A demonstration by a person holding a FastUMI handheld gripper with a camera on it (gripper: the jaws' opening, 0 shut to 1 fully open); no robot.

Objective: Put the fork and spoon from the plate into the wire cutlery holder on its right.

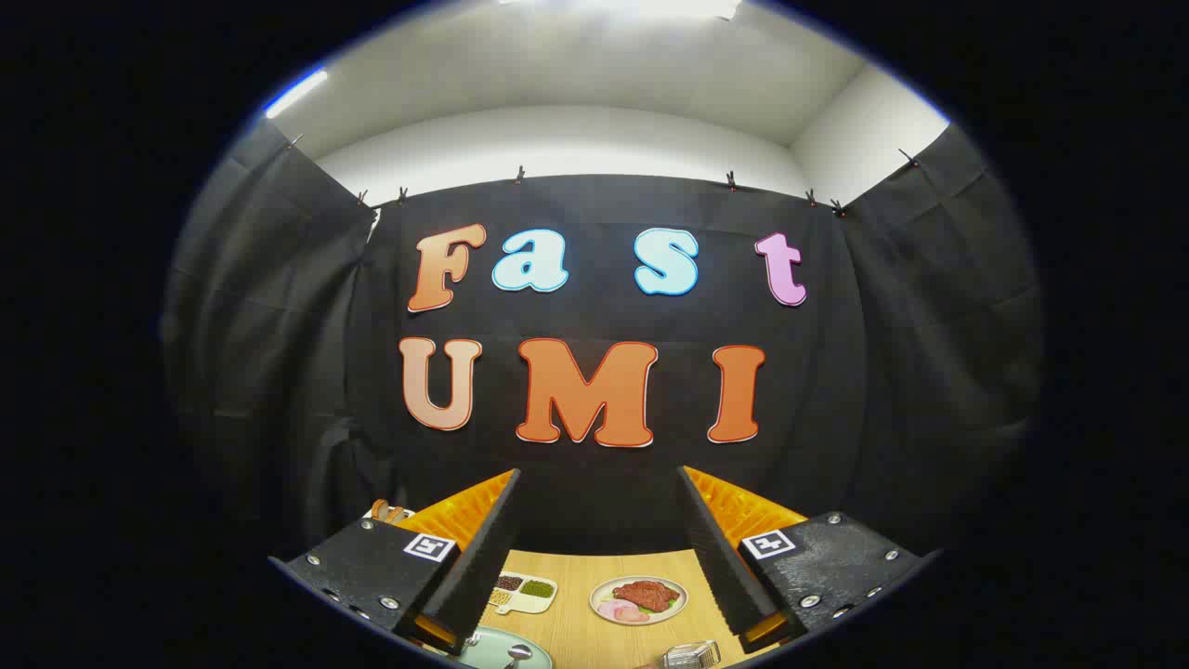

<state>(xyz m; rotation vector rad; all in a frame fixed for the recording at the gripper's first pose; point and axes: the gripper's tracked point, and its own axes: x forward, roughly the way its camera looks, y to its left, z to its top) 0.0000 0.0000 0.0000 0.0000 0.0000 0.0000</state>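
Observation:
My gripper (599, 483) is held high and level, its two fingers (483, 548) wide apart with nothing between them. Far below, between the fingers, lies the wooden table (576, 623). A pale green plate (492, 650) sits by the left finger, with a metal utensil (516, 654) resting on it. Whether that is the spoon or the fork I cannot tell. The top of the wire cutlery holder (692, 655) peeks up to the plate's right, near the right finger.
Farther back on the table stand a divided dish of beans (525, 590) and a plate of meat and vegetables (639, 599). A small item (385, 510) sits at the table's far left behind the left finger. Black cloth walls the booth.

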